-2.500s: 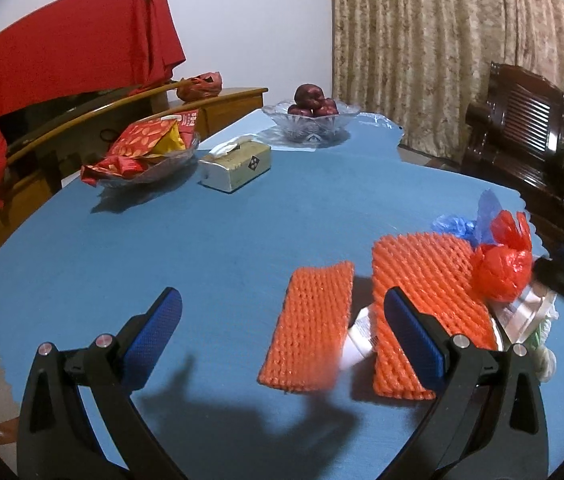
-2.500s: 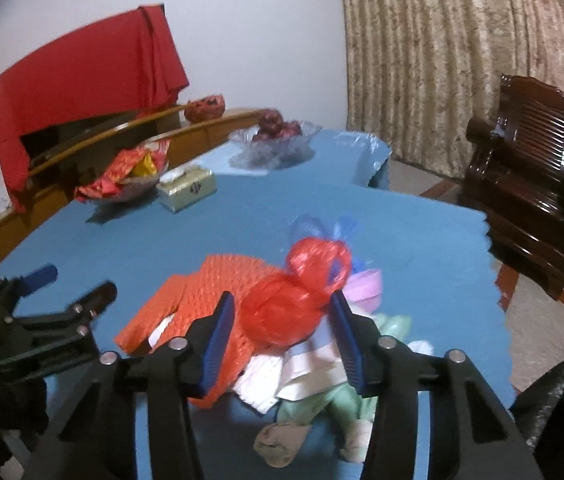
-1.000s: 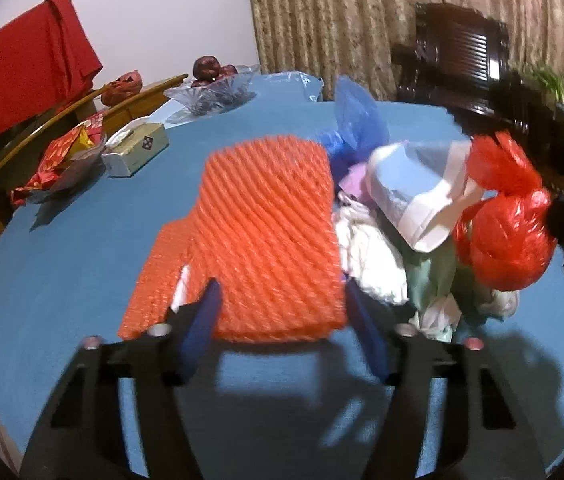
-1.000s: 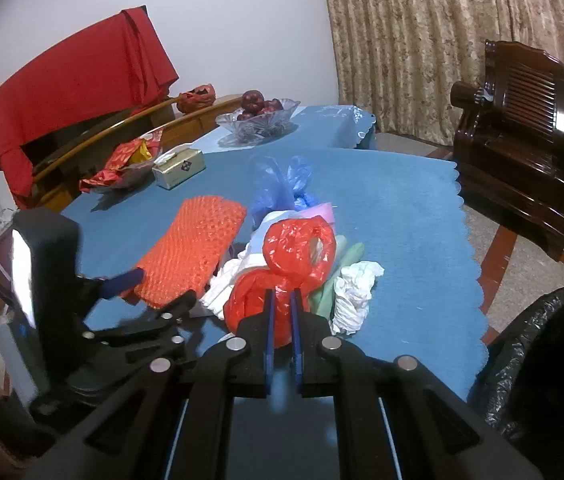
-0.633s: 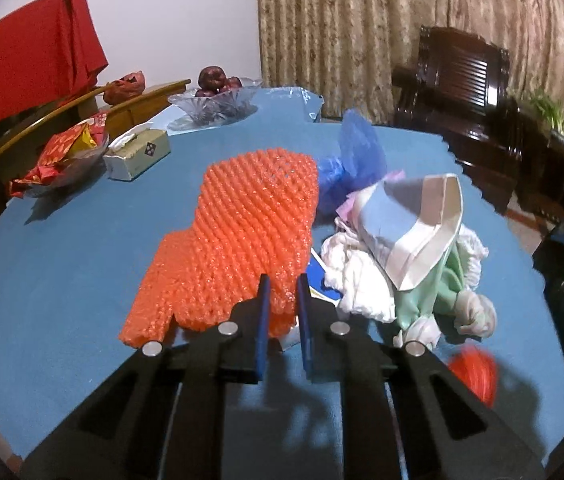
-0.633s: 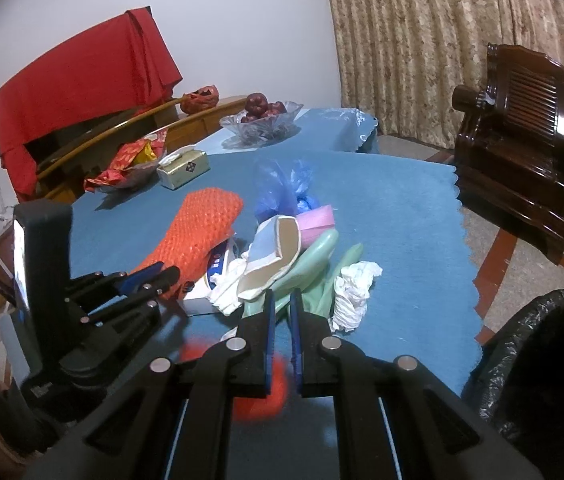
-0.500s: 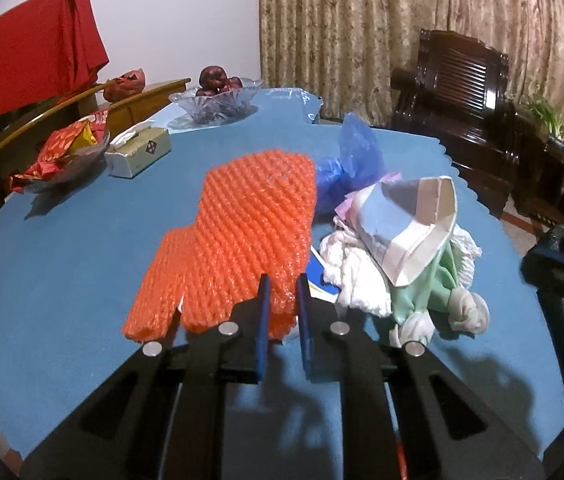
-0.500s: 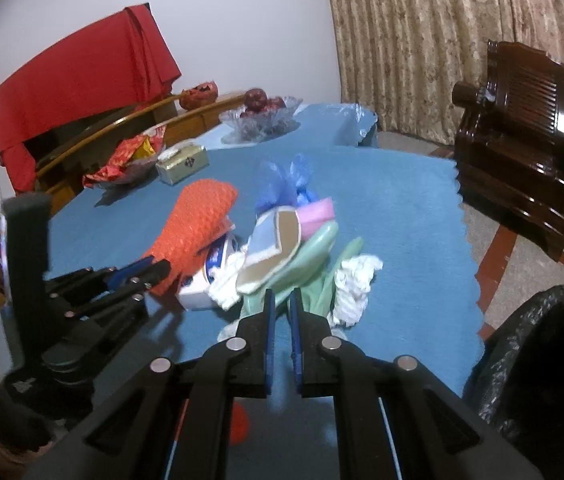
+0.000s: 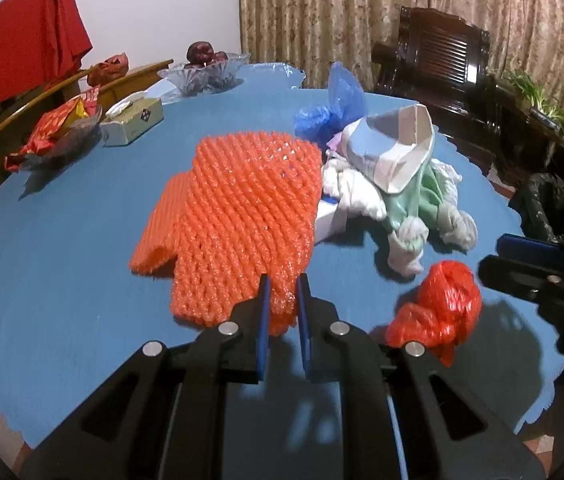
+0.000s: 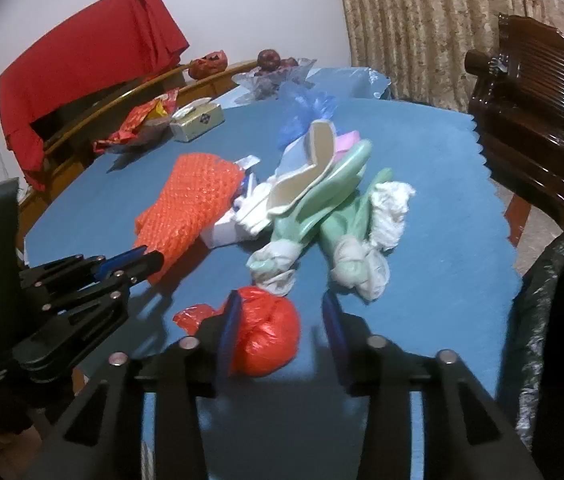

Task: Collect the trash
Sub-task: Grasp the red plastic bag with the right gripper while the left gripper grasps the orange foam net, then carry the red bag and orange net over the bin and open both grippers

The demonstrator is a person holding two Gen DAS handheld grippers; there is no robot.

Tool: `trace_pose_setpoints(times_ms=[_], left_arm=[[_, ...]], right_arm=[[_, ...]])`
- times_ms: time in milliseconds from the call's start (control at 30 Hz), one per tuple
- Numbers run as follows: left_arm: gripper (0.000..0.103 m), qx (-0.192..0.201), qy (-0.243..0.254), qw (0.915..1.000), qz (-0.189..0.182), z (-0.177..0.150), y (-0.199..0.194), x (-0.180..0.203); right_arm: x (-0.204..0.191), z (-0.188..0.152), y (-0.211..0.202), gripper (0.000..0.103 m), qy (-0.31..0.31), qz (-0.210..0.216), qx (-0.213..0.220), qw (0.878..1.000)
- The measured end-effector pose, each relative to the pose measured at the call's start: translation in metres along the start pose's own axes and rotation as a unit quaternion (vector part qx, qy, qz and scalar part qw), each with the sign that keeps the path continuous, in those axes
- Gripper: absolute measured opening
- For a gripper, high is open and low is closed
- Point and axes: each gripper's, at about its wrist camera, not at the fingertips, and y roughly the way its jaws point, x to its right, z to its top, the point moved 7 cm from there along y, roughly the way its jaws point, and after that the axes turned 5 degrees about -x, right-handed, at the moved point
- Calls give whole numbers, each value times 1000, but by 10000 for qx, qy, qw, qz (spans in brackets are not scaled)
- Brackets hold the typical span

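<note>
The near edge of the orange foam net (image 9: 237, 216) is hidden between the left gripper (image 9: 282, 300) fingers, which are clenched on it. A white carton (image 10: 223, 232) is mostly covered by the net and the crumpled trash pile (image 10: 322, 216). The black trash bag (image 10: 554, 312) is cut off at the right, contents not visible. The red plastic bag (image 10: 265, 336) lies on the blue tabletop (image 10: 434, 168) between the spread fingers of the right gripper (image 10: 282, 320), released, touching the left finger only. Far side: glass bowl (image 9: 205, 74) holding dark red fruit, dish of red wrappers (image 9: 55, 132), tissue box (image 9: 131, 120).
</note>
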Motion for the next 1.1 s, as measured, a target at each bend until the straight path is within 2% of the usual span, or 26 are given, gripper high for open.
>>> trace_pose_setpoints(times_ms=[167,267,333,433,733,900,1100], left_arm=[[12,48,-107,9999,12,-5,-7,-9],[12,46,-165,9998,24,-7,-9,-15],[12,64,-187,9998,19,-7,-11,-17],[12,96,-186,9998,25,-6,-14,-16],[12,338,-129,9992,-181,12,-40,3],[12,512,-29,9976,-474,27,-61,30],[12,801,213,9927,-873,45,-90,75]], right_arm=[[-10,-7,15,58,-60,-16,-131,9999],[-11,-13,27,59,-23,-2,-262,9997],[-13,-15,29,45,9,154,-349,9993],[-17,-13,25,36,-90,256,-310,9991],[-5,5,-26,33,56,185,239,9995],[18,14,-67,33,154,-140,662,9976],[64,12,-120,33,504,-635,1079,9908]])
